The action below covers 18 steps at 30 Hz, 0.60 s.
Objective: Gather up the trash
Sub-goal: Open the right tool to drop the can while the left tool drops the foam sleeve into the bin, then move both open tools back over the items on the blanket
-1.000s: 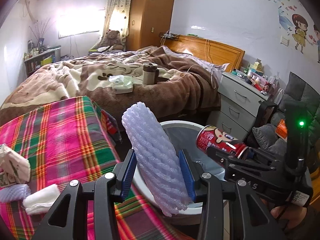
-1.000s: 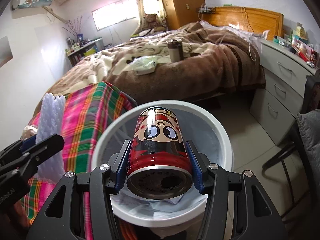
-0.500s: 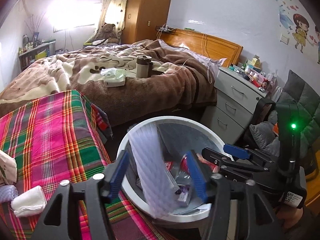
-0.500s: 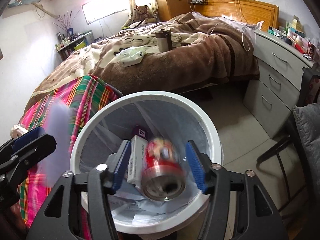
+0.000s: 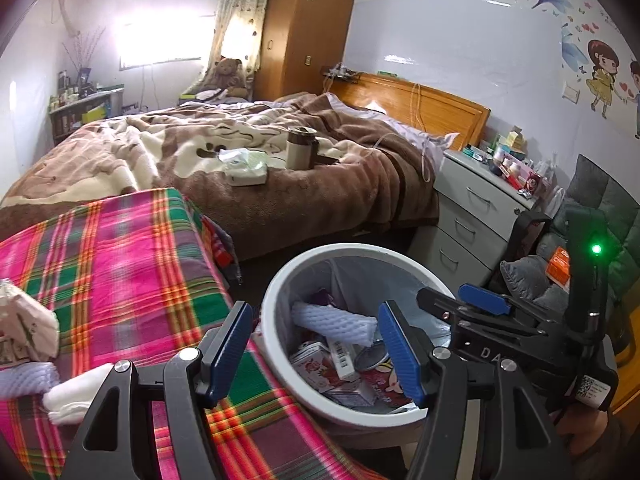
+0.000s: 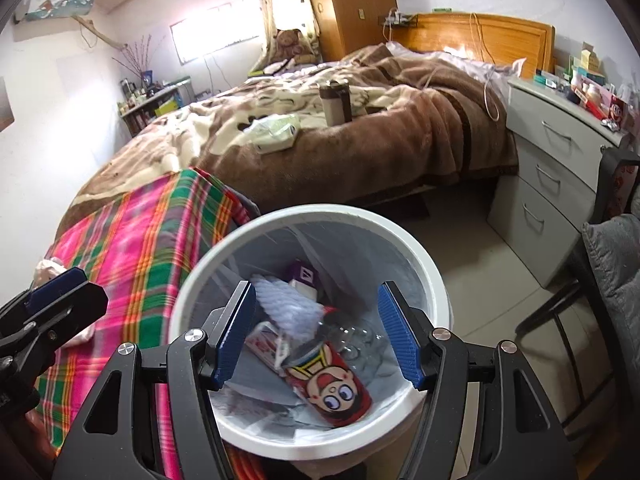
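Both grippers were hanging over the white trash bin, and neither one had anything in it. The left gripper had its blue pads spread apart with nothing between them; looking past its fingers you could see straight down into the bin. The right gripper was the same deal, pads wide and released, bin directly below and ahead of the fingertips.

The trash itself was all down in the bin. The white foam net sleeve lay across the pile, just beyond the gap in the left gripper's fingers. The red cartoon can lay on its side at the near part of the bin, under and between the right gripper's fingers but well below them, not touching. A few small boxes and a clear plastic bottle sat in there too, on the bin liner.

Off to the left of the left gripper's fingers was the plaid cloth, with a folded white tissue wad and a crumpled paper bit lying on it near the left finger. The bin stood right beside the edge of that cloth. Farther ahead of both grippers was the bed with the brown blanket.
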Motion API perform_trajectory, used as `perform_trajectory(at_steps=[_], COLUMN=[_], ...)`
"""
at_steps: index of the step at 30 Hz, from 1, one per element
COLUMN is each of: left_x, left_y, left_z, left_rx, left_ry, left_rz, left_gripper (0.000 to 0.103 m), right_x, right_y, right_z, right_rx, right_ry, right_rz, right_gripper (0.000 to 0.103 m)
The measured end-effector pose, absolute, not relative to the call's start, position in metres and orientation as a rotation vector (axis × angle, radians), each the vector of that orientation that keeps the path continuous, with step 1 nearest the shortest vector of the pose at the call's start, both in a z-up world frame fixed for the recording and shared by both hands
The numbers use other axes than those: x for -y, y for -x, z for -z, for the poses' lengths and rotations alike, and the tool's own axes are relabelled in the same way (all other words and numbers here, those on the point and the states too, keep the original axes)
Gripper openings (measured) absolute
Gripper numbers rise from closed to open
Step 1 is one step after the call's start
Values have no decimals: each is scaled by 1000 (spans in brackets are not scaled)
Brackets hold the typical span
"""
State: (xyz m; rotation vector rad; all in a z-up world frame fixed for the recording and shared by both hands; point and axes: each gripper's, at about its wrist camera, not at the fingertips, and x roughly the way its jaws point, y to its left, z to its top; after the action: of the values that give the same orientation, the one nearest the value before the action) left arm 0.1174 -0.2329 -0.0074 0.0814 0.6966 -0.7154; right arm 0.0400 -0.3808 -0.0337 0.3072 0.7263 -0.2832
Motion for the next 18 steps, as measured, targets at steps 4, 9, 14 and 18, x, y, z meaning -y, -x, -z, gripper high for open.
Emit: perform_trajectory(at_steps=[4,9,14,18], left_x=[215,191,158,133], left_y=[-115,-111,-112,-115], left_z=[3,-3,-6,-7], left_rx=[-694,-671,-660,-653], left_ry=[-72,-67,-40,-17], left_rz=[693,655,610,569], left_gripper=[65,65,65,65], right_x=[369,353,332,314], right_y=[-39,-40,-44,-48], right_z=[29,24,21,21], right_rx=[-705,-678,-668,-666], right_ry=[-304,-302,-289,-276], right_rz=[262,232,187,142], right_gripper=[65,65,65,65])
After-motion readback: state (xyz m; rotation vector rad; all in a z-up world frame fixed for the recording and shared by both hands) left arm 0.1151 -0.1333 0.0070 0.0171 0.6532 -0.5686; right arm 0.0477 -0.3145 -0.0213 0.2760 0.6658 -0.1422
